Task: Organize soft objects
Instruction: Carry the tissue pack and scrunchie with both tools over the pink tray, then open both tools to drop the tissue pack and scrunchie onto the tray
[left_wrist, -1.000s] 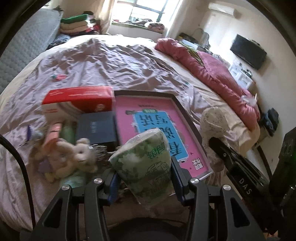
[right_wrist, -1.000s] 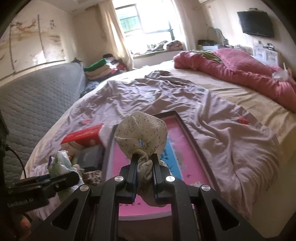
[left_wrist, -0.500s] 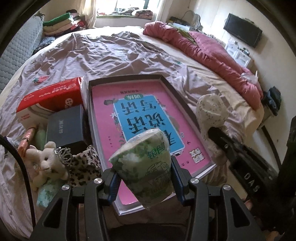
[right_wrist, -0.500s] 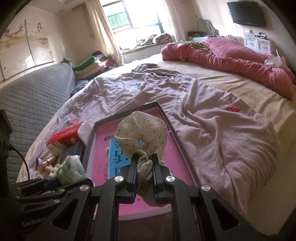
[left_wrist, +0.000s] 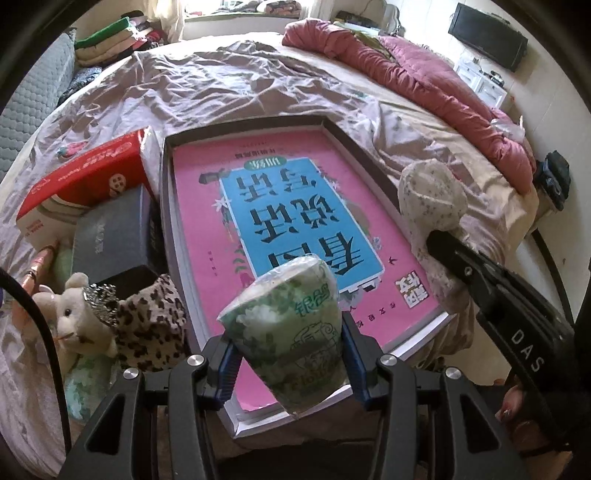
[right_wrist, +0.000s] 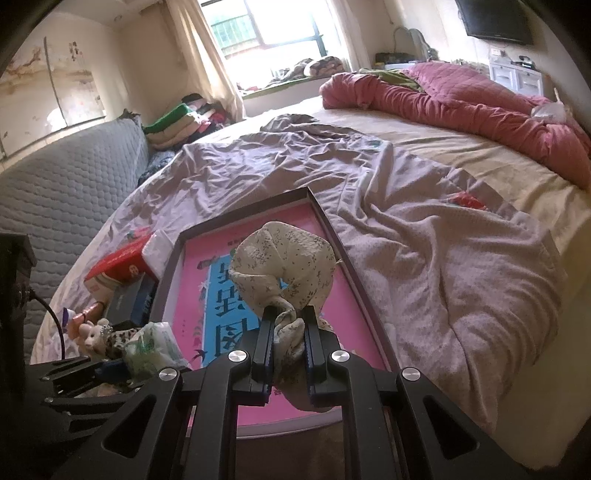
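Observation:
My left gripper (left_wrist: 288, 354) is shut on a green-and-white tissue pack (left_wrist: 291, 332), held above the near edge of a dark-framed tray (left_wrist: 354, 147) whose floor is a pink and blue book cover. My right gripper (right_wrist: 287, 332) is shut on a cream floral scrunchie (right_wrist: 288, 254), which hangs over the tray's near part. From the left wrist view the scrunchie (left_wrist: 432, 195) shows at the tray's right side. The tissue pack (right_wrist: 151, 347) appears low left in the right wrist view. A plush bear (left_wrist: 74, 314) and a leopard-print cloth (left_wrist: 151, 325) lie left of the tray.
A red box (left_wrist: 85, 181) and a dark box (left_wrist: 110, 236) sit left of the tray on the wrinkled mauve sheet (left_wrist: 221, 81). A red quilt (right_wrist: 461, 99) is bunched along the bed's far right. A grey padded headboard (right_wrist: 66, 184) stands at left.
Both grippers have come down and forward over the tray, which now fills more of each view. The left view has swung right, away from the toys. Both grips are unchanged.

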